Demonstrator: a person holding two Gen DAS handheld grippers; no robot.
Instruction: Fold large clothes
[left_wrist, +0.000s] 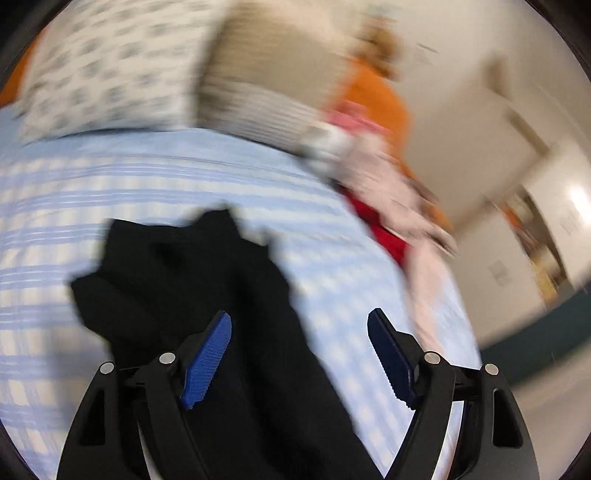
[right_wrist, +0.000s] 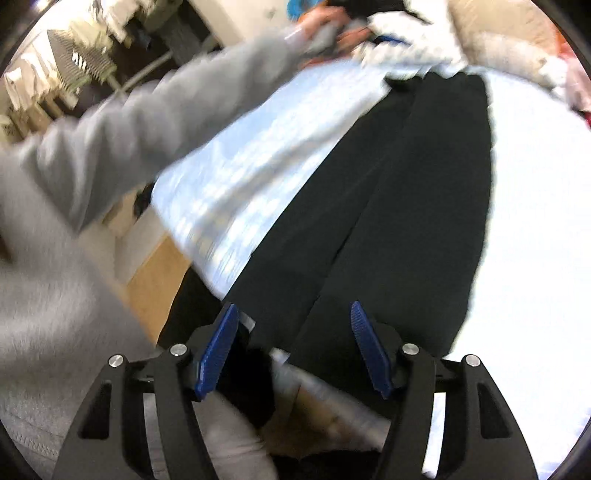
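Black trousers (right_wrist: 406, 206) lie lengthwise on a bed with a light blue checked sheet (right_wrist: 258, 155); the two legs run side by side away from me. My right gripper (right_wrist: 293, 314) is open, its blue pads just above the near end of the trousers, which hangs over the bed edge. In the left wrist view the far end of the black garment (left_wrist: 192, 288) is bunched on the sheet (left_wrist: 110, 192). My left gripper (left_wrist: 299, 325) is open above it, holding nothing. Both views are blurred by motion.
A patterned pillow (left_wrist: 103, 66) and a striped pillow (left_wrist: 258, 85) lie at the head of the bed. A pile of orange, pink and red clothes (left_wrist: 373, 147) sits at the bed's right side. The person's grey sleeve (right_wrist: 129, 129) reaches across the left.
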